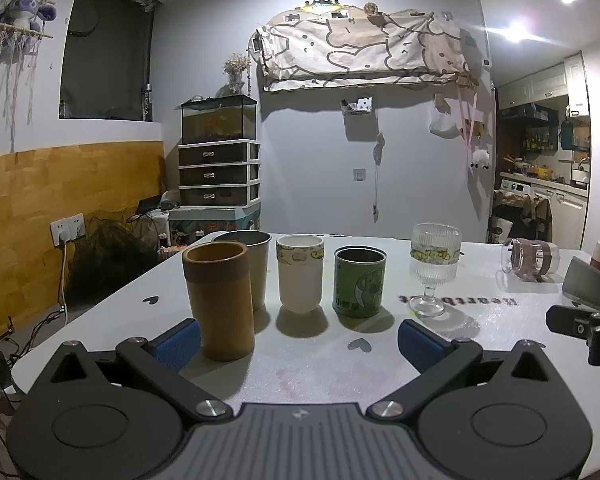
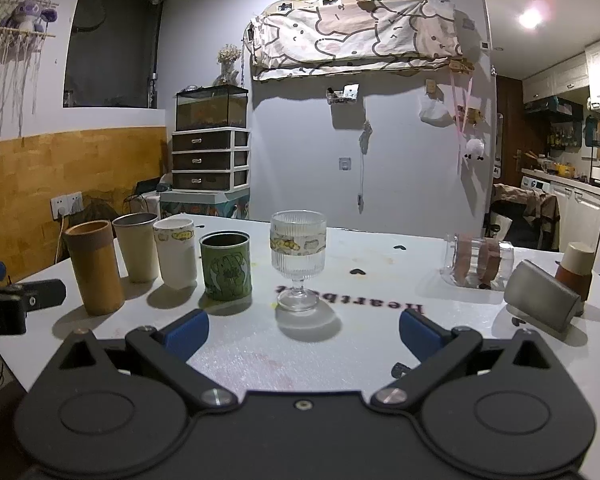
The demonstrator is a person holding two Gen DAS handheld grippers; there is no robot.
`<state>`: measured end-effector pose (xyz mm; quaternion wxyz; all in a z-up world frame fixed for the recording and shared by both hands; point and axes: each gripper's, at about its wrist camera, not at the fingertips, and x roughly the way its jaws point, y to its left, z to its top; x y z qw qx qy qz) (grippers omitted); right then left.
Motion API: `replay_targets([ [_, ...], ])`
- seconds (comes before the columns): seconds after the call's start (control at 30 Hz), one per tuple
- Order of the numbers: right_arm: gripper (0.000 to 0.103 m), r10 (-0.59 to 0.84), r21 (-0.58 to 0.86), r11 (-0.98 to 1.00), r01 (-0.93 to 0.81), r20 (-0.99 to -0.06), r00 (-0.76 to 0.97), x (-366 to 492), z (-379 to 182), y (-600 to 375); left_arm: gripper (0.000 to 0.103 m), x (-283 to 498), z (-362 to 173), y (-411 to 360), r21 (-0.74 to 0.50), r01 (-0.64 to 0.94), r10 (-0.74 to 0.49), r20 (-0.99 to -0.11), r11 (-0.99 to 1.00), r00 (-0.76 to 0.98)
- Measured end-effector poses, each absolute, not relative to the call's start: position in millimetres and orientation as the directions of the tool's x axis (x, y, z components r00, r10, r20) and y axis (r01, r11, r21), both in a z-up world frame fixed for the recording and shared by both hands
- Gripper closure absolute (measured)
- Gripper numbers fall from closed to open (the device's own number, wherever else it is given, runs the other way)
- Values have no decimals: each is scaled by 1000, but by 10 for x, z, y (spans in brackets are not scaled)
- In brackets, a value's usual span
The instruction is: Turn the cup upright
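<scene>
While both grippers, left and right, hover spread and empty, the toppled clear glass cup at 2 o'clock could roll into the neighbouring steel cup if nudged.

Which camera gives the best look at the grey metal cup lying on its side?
The right wrist view. There the grey metal cup lies tipped in full view, right of the clear glass. The left wrist view catches only part of it at the right edge, behind the right gripper.
</scene>
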<state>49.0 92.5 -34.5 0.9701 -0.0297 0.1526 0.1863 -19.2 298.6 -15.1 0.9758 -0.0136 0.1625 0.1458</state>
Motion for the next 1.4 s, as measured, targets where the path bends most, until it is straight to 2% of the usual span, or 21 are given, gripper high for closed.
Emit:
replay_targets([
  [1.4, 1, 347, 3, 931, -364, -307, 886, 479, -334, 895, 0, -162, -154, 2980, 13, -287, 275, -337, 958, 900],
])
